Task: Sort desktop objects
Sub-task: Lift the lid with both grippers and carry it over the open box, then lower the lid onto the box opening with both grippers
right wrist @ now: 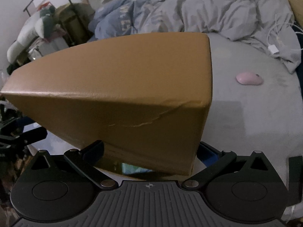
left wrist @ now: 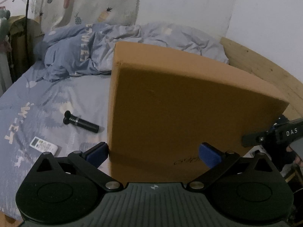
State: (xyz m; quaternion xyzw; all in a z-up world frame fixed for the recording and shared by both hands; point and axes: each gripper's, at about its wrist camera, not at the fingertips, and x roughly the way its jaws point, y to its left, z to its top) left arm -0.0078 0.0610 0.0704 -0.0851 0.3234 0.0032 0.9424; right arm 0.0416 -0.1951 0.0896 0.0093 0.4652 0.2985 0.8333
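Both hand-held grippers bracket the brown cardboard box on the bed.

The box (left wrist: 189,102) sits between the wide-spread fingers of the left hand-held gripper (left wrist: 153,154) and the right hand-held gripper (right wrist: 149,151); both should close evenly, since its dented near side may buckle.

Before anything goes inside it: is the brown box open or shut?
Shut, as far as shown. The brown box shows only smooth unbroken faces and edges in both wrist views, with no raised flap or opening. Its underside is hidden.
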